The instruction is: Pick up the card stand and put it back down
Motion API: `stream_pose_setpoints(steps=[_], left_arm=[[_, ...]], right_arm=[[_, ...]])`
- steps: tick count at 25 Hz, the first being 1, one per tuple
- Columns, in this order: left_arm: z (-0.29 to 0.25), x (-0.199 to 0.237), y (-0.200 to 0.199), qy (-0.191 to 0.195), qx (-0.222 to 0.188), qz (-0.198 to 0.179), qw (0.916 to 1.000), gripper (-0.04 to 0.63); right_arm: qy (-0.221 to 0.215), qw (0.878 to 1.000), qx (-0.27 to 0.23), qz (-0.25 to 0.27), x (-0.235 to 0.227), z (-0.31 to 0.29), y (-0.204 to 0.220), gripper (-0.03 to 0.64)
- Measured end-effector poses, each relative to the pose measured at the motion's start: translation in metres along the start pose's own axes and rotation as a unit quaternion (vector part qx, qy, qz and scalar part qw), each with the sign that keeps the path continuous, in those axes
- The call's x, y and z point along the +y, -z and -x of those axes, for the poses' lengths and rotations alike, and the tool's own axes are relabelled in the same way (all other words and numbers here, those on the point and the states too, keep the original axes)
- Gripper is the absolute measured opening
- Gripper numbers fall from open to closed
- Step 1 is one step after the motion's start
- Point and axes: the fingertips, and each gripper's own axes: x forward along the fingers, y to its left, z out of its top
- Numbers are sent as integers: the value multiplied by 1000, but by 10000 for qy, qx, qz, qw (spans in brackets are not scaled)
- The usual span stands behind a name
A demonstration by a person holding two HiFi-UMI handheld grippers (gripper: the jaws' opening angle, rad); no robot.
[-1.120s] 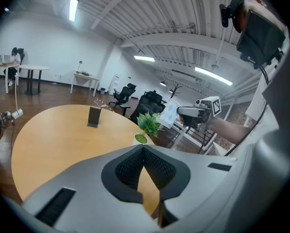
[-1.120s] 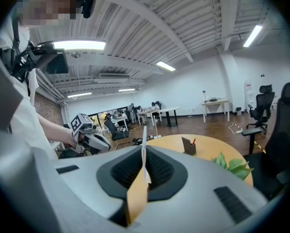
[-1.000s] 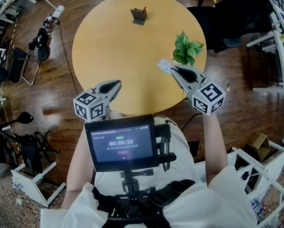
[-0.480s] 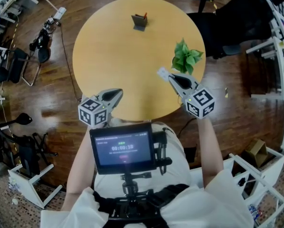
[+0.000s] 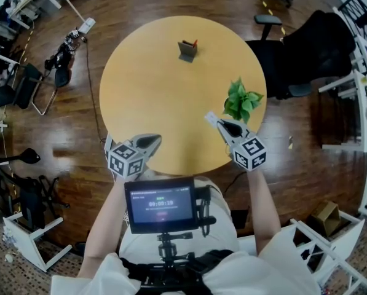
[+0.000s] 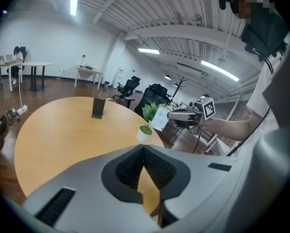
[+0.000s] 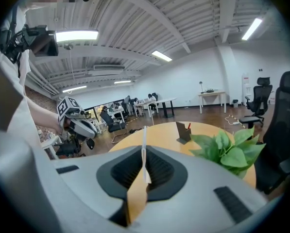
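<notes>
The card stand stands upright on the far part of the round yellow surface, well away from both grippers, with something small and red sticking up at its right side. The right gripper is above the near right edge of the surface, just beside a leafy plant in a white pot. Its jaws are pressed together on a thin white card, which sticks out past the tips toward the surface; in the right gripper view the card shows edge-on, upright between the pads. The left gripper is at the near left edge of the surface, pointing inward. Its jaws meet at the tips with nothing between them. The two grippers are well apart, and neither touches the stand. A black office chair stands off the right side of the surface.
</notes>
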Motion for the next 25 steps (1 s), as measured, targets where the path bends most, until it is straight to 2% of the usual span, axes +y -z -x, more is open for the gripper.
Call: stream_pose_setpoints(steps=[6, 13, 25], left_arm=[[-4, 3, -2, -2, 13, -1, 10000, 2], [-8, 11, -4, -52, 29, -10, 10000, 2], [-7, 14, -2, -52, 58, 7, 10000, 2]], right_arm=[[51, 10000, 45, -31, -13, -16, 14, 34], [-19, 9992, 371, -122, -16, -33, 41, 34], [-143, 9971, 745, 43, -20, -62, 81, 34]])
